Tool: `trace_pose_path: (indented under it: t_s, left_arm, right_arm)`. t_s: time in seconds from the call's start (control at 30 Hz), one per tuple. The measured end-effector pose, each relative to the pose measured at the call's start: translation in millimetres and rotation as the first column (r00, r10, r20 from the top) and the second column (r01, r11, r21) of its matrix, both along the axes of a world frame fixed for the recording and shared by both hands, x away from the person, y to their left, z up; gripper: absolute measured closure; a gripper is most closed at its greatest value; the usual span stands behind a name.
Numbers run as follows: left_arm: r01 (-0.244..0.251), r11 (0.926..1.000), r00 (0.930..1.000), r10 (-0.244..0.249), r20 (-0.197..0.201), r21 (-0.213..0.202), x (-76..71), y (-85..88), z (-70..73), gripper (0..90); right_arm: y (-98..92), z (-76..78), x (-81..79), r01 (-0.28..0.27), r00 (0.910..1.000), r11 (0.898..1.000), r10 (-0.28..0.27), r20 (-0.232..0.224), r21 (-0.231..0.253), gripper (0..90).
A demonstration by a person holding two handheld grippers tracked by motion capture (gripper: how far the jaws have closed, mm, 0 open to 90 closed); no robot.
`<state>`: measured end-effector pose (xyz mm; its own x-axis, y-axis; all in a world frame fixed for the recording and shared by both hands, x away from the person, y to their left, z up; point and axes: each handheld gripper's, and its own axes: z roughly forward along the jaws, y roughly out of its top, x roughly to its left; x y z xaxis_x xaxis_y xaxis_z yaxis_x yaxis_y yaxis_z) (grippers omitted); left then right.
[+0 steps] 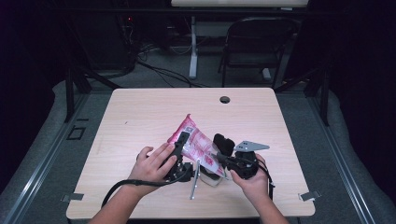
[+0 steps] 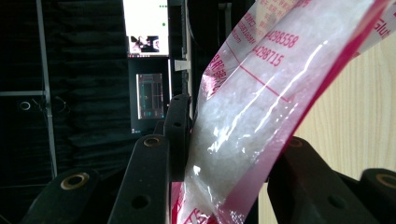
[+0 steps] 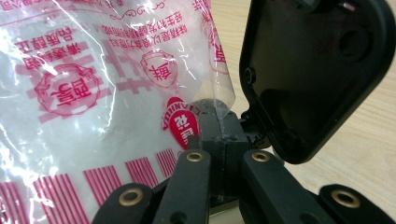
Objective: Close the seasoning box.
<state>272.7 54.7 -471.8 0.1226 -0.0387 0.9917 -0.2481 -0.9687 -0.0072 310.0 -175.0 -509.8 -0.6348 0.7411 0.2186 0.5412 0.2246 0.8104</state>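
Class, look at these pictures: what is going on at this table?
A person holds a clear bag with red print, filled with white grains, between two tongs over the wooden table. The left tongs clamp the bag's body. The right tongs pinch its edge. A black part stands beside it.

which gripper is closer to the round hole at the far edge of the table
Right, narrowly. The right gripper pinches the bag's near corner, almost straight below the hole; the left gripper clamps the bag's left side, further left.
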Motion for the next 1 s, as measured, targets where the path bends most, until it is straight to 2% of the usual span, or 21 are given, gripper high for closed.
trace_pose_path:
  t_s: [0.53,0.87,0.97,1.0]
  left_arm:
    - [0.012,0.9999,0.9997,-0.012,0.023,0.007,-0.2,0.1,-1.2,68.4]
    - [0.006,1.0,0.9998,-0.006,0.021,0.007,0.3,0.8,-3.7,68.5]
    - [0.012,0.9999,0.9993,-0.012,0.037,0.01,-0.6,1.2,-4.2,68.5]
    - [0.006,1.0,0.9996,-0.006,0.026,0.004,-0.7,1.7,-5.0,68.5]
  right_arm:
    - [-0.7,-0.3,0.2,0.002,0.9999,1.0,-0.002,0.013,0.001,90.0]
    - [-0.3,-1.4,1.4,0.01,0.9999,1.0,-0.01,0.013,0.0,90.0]
    - [0.0,-1.7,0.6,0.014,0.9996,1.0,-0.014,0.023,0.007,90.0]
    - [-0.2,-1.6,0.4,0.016,0.9996,1.0,-0.016,0.025,0.002,90.0]
